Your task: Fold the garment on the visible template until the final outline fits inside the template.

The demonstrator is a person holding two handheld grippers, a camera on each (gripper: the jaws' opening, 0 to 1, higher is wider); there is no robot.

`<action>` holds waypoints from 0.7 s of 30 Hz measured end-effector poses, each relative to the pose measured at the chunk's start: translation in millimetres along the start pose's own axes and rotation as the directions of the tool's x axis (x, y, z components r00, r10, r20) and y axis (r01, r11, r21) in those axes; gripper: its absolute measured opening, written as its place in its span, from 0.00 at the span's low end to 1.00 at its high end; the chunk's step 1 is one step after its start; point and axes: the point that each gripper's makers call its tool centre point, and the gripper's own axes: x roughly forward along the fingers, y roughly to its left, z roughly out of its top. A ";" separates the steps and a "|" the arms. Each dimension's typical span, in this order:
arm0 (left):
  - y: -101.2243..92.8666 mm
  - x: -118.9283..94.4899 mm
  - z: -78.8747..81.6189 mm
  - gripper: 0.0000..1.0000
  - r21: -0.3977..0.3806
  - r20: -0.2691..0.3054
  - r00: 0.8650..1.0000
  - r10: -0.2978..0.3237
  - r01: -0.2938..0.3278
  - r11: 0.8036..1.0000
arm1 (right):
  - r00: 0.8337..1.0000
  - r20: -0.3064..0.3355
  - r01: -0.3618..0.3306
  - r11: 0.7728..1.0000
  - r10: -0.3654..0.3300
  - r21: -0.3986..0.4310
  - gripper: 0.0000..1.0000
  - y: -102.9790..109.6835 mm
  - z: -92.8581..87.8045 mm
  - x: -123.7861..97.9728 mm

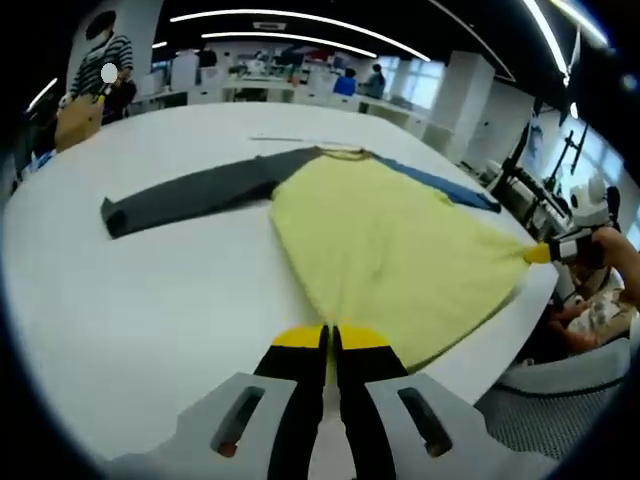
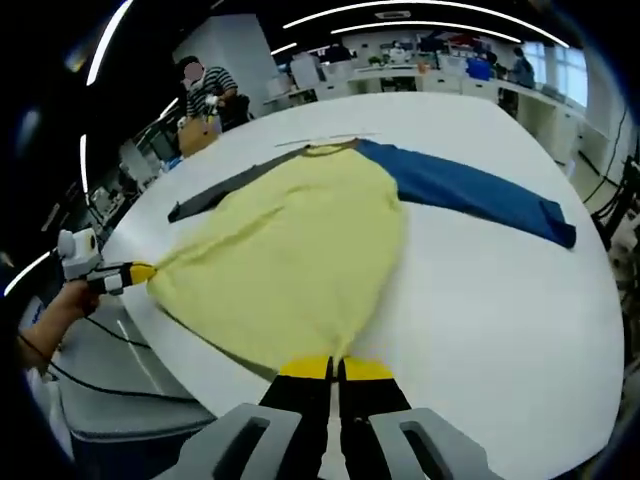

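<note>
On the white round tabletop [image 1: 150, 320], the yellow-bodied long-sleeved garment [image 1: 390, 250] hem is being clamped by both closed claws, left claw [image 1: 330, 340] and right claw [image 2: 337, 370]; uneven pulling could be skewing it.

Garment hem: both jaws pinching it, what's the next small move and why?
Probably carry the hem toward the collar. The left gripper and right gripper each pinch a hem corner of the yellow garment, stretched flat, grey sleeve and blue sleeve spread.

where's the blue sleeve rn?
The blue sleeve lies flat on the white table, running from the collar toward the right of the right gripper view, away from the yellow body; opposite the grey sleeve.
</note>
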 end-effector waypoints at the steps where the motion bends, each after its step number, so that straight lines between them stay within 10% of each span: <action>1: 1.2 0.4 -3.2 0.00 -0.002 -0.010 1.000 0.007 -0.007 1.000 | 1.000 -0.003 0.001 1.000 -0.001 0.004 0.00 -0.3 -2.1 0.8; 21: 7.2 -3.3 -32.1 0.00 0.040 -0.098 0.992 0.076 -0.072 0.997 | 0.997 -0.073 0.011 0.999 -0.008 0.034 0.00 -3.4 -37.7 8.8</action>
